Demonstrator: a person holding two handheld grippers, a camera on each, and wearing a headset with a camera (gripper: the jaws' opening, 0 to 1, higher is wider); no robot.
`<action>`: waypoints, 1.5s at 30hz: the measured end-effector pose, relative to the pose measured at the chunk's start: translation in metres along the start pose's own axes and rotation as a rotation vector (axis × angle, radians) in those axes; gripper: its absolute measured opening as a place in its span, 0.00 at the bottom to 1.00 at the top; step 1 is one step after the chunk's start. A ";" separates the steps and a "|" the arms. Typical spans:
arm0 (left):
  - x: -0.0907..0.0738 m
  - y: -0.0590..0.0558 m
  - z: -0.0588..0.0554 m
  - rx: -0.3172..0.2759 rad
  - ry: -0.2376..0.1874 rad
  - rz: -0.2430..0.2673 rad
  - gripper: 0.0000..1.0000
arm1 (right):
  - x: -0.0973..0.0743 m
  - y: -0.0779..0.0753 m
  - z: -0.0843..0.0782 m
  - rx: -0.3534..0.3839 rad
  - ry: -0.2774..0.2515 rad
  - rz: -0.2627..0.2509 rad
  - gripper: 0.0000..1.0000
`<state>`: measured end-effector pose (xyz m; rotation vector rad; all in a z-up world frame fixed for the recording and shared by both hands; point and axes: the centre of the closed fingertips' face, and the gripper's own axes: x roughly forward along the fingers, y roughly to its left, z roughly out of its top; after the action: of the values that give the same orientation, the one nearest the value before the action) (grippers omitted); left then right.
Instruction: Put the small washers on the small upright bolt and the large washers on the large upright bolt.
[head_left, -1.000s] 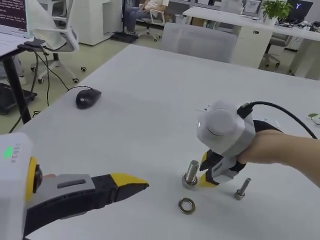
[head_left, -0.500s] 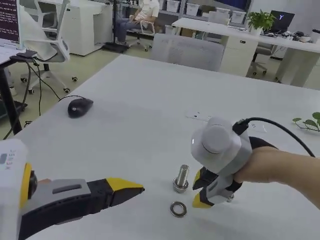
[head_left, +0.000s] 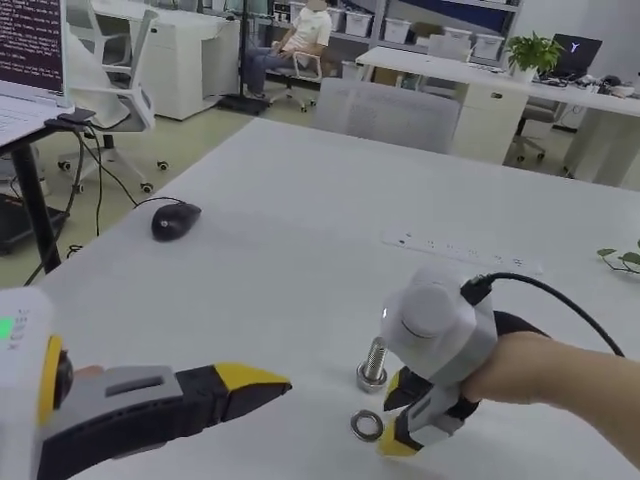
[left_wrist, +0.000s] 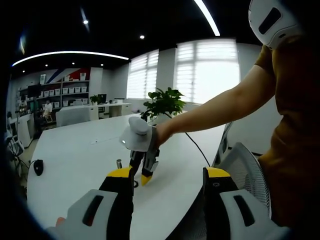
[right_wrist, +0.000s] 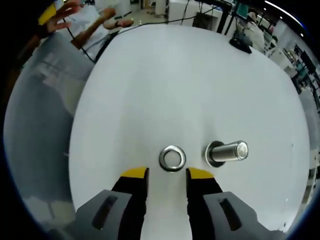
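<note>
Washer (right_wrist: 172, 158) lies flat on worktop (right_wrist: 150, 75) just beside large upright bolt (right_wrist: 227, 152). The right hand-held gripper (right_wrist: 167, 173) sits just short of it, jaws apart, empty. Risk: thin ring skids away when pinched, surface looks slick. Steel ring, threaded bolt, smooth white top. Left hand-held gripper (left_wrist: 168, 173) also spread, idle.

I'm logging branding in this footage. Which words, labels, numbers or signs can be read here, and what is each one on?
"Y": a pale logo on the dark monitor on the far desk.
Lines of pale text on the screen at upper left: too small to read.
Washer and large bolt: no readable marking.
</note>
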<state>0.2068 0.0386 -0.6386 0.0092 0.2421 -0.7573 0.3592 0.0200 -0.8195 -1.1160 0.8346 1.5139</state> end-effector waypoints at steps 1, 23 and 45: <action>0.000 0.000 0.000 0.000 0.000 0.000 0.55 | 0.001 0.000 0.002 0.000 -0.004 0.002 0.32; 0.000 0.006 -0.004 -0.011 0.012 0.008 0.55 | 0.010 -0.003 0.010 0.029 -0.014 0.028 0.30; 0.004 0.002 -0.003 -0.003 0.014 -0.001 0.55 | -0.020 -0.004 0.012 -0.028 -0.025 -0.020 0.22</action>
<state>0.2104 0.0382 -0.6423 0.0118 0.2570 -0.7582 0.3613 0.0256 -0.7967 -1.1206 0.7860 1.5238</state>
